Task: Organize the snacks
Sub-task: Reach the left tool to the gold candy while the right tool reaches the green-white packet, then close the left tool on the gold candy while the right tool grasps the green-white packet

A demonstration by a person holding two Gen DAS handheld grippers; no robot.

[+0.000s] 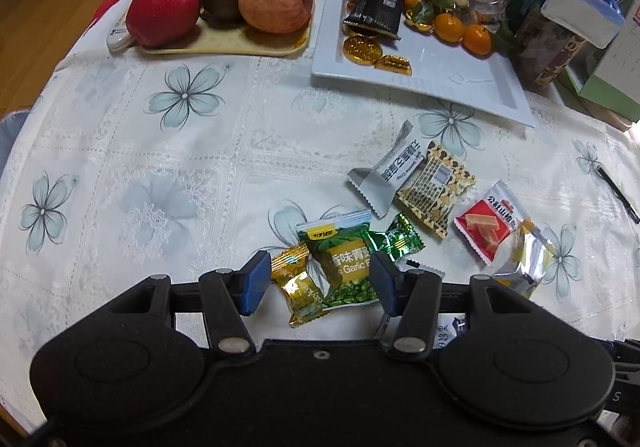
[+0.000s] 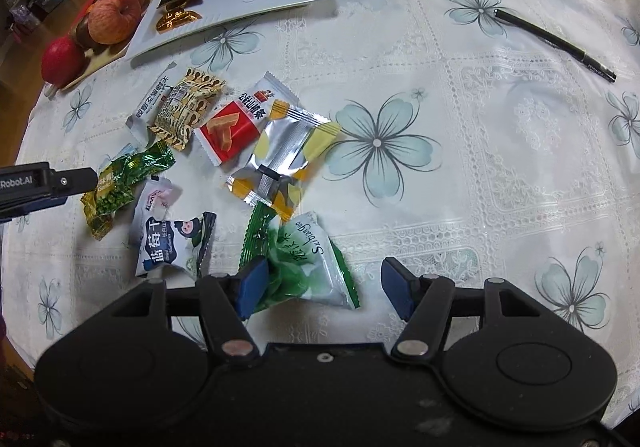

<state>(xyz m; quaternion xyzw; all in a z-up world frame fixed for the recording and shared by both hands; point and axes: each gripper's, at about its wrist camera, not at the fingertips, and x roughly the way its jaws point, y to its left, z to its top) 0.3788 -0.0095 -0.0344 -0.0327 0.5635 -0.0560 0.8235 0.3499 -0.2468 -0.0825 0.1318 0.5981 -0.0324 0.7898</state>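
Left wrist view shows you the surface (image 1: 160, 167), covered with a flowered cloth, and at its far side a white tray (image 1: 460, 87) that already carries gold coins, a dark packet and small oranges; a fruit board (image 1: 224, 45) with apples sits just beside it. Much of that tray is bare, so it looks like the place the loose snacks belong.

Those snacks lie scattered on the cloth near you, well apart from the tray. Your left gripper (image 1: 316, 283) has its jaws apart, straddling the green pea packet (image 1: 348, 267) and a gold candy (image 1: 298, 287) without closing on either. Your right gripper (image 2: 324, 289) is also apart, with the pale green packet (image 2: 308, 267) between its fingers and the left finger touching or just beside it.

You seem to be at the pick-up step, with most of the sorting not yet done. Next, you need to centre each gripper on one packet only; on the left, shift off the gold candy so it is not pinched too. Close gently, since the foil wrappers will likely slip or crumple, then lift clear before heading to the tray.
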